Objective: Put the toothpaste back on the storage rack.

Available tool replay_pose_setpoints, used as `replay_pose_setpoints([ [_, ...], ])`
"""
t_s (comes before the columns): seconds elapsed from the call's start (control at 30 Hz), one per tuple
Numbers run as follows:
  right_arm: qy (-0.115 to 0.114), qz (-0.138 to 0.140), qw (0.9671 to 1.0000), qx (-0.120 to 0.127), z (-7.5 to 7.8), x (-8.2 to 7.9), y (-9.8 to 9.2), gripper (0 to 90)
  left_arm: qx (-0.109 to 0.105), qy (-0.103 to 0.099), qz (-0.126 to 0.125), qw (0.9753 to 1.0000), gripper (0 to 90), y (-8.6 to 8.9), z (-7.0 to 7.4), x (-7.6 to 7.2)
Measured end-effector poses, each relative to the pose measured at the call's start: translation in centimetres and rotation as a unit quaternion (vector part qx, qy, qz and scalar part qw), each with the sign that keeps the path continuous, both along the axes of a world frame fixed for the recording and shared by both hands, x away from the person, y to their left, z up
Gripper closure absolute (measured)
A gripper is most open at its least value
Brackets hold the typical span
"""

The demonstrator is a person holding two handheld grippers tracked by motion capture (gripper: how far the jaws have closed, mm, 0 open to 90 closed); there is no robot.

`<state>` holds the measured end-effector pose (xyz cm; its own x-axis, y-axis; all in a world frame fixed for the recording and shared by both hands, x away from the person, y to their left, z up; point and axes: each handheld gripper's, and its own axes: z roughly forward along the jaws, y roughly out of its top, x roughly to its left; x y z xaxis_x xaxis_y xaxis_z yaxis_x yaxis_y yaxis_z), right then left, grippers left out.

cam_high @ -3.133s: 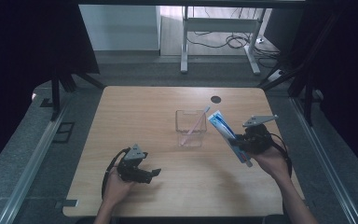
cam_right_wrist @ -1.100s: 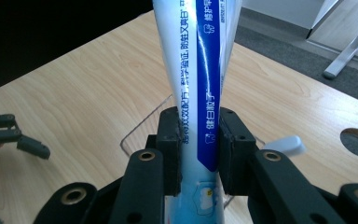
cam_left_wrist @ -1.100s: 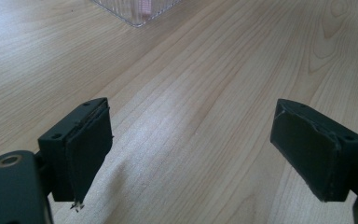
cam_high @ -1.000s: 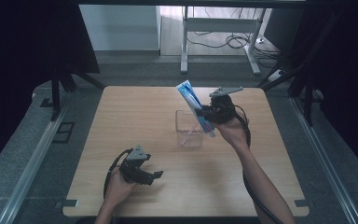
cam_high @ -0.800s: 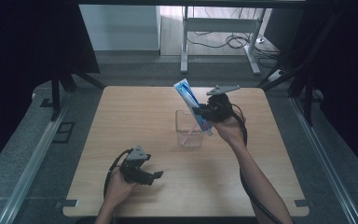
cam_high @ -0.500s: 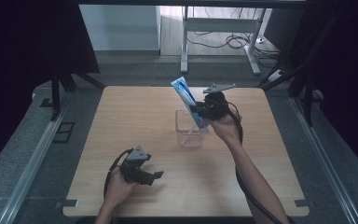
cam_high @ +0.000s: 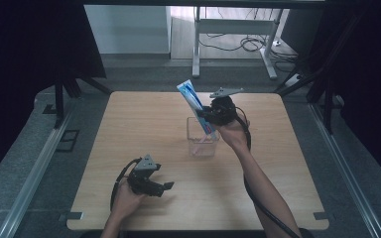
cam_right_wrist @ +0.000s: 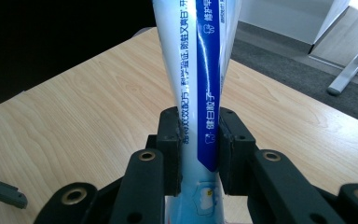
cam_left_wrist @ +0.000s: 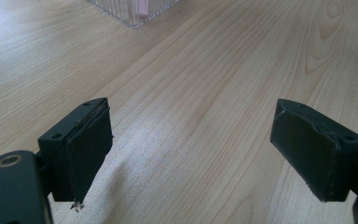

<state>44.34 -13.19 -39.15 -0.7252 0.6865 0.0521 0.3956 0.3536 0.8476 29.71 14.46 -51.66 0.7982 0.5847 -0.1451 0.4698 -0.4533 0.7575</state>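
Even overhead light; dark surrounds; glare on table [cam_left_wrist: 140, 140]

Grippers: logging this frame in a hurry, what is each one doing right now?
Left gripper: open, holding nothing, low over the table.
Right gripper: shut on the toothpaste tube, held above the clear container.

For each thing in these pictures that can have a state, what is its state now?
Toothpaste tube: clamped, tilted, lower end over the container.
Clear container: upright on the table, open top, something pink inside.
Right gripper: shut on the tube, raised.
Left gripper: open, holding nothing, low over the table.
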Motion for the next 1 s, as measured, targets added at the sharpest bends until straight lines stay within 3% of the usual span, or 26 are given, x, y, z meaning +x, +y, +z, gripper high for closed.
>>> replay_pose_setpoints([
  [1.0,0.002,0.013,0.9996,-0.026,-3.9,0.7,0.1,72.8,-0.001,0.005,-0.006,1.0000,12.9,-0.2,-0.2,0.1],
])
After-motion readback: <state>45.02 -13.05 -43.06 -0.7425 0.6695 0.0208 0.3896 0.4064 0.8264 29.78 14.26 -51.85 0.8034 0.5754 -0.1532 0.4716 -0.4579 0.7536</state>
